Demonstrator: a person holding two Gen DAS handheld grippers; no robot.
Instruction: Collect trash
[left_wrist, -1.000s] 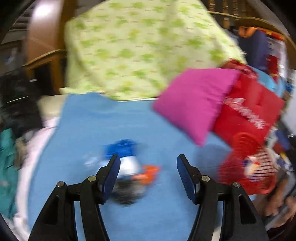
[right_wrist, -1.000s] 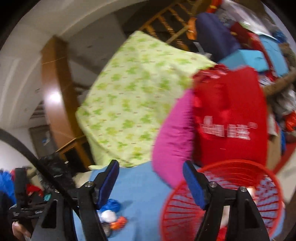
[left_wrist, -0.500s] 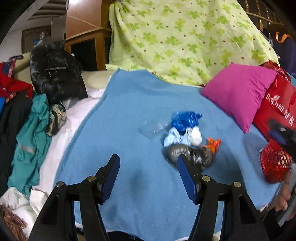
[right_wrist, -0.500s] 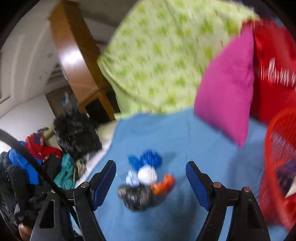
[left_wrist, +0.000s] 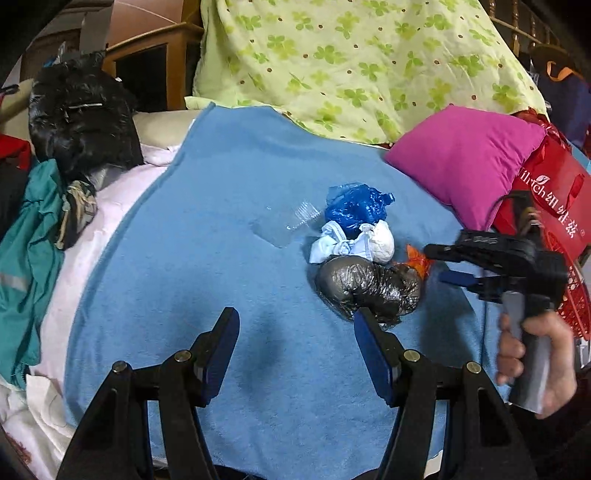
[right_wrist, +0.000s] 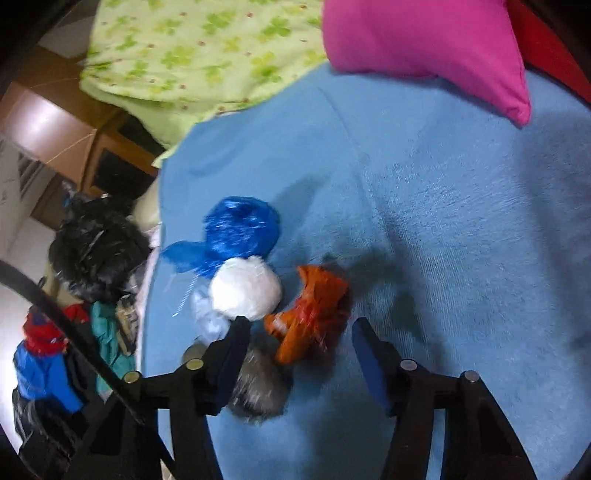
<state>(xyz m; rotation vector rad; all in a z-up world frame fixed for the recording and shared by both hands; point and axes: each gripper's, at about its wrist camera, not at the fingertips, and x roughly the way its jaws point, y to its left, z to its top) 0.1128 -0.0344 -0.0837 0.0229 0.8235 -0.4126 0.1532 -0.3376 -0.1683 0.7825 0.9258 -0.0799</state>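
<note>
— While the left hand-held gripper (left_wrist: 295, 347) hangs over the blue terry blanket (left_wrist: 221, 221), what sits between its fingers?

— Nothing but blanket. Its jaws stand apart and empty, and its right finger's tip lies just in front of the crumpled grey-black plastic bag (left_wrist: 369, 288).

— Where is the trash?

— Bunched in one small heap on the blanket, right of the middle in the left wrist view. The grey-black bag is nearest; a white knotted bundle of tissue and pale plastic (left_wrist: 369, 240) touches its far side; a crumpled dark blue plastic bag (left_wrist: 356, 210) lies beyond that. A clear plastic wrapper (left_wrist: 284, 229) lies flat just left of the blue bag, and a crumpled orange wrapper (right_wrist: 314, 314) sits at the heap's right edge.

— And the right hand-held gripper (right_wrist: 299, 347)?

— A hand (left_wrist: 532, 362) holds it at the right, pointing into the heap. Its jaws have just been closing. The orange wrapper lies between them, but the pads do not yet press on it; the left finger overlaps the grey-black bag and the white bundle.

— What surrounds the heap?

— A magenta cushion (left_wrist: 461, 162) lies far right, against a red printed carrier bag (left_wrist: 554, 199). A light green clover-print quilt (left_wrist: 351, 62) is piled at the far side, and a red mesh basket (left_wrist: 572, 299) shows at the right edge.
</note>
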